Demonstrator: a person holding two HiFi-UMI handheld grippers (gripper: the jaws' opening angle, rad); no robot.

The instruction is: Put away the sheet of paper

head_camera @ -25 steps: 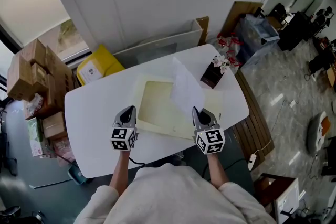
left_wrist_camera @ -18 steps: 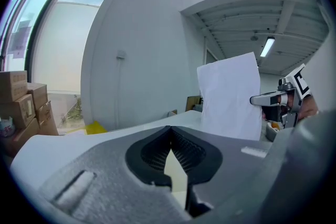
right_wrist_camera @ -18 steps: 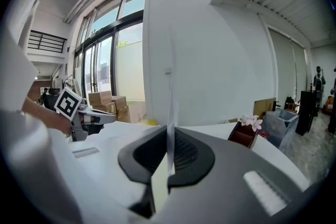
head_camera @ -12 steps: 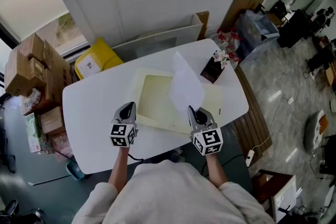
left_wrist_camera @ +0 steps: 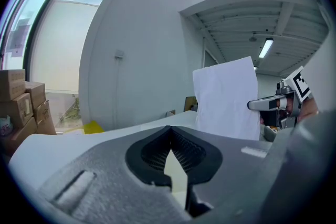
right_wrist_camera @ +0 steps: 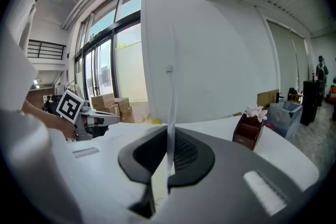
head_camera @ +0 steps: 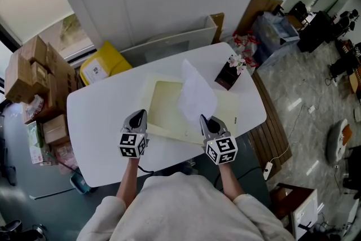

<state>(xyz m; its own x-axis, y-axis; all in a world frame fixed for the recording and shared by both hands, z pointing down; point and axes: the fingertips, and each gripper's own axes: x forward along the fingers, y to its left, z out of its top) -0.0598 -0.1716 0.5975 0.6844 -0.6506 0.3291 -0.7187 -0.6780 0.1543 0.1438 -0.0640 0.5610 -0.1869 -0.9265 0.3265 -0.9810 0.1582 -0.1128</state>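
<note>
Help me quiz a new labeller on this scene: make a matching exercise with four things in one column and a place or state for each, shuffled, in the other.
Things:
1. sheet of paper
2. brown holder
3. yellow box
4. left claw

Places or states:
A. on the floor beyond the table
B. shut, with nothing in it
C. held upright in the right claw
D. on the table's far right corner

Pairs: 1-C, 2-D, 3-A, 4-B.

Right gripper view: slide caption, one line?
Right gripper pinching a thin white sheet of paper edge-on, upright above the white table; brown desk organiser at right.
</note>
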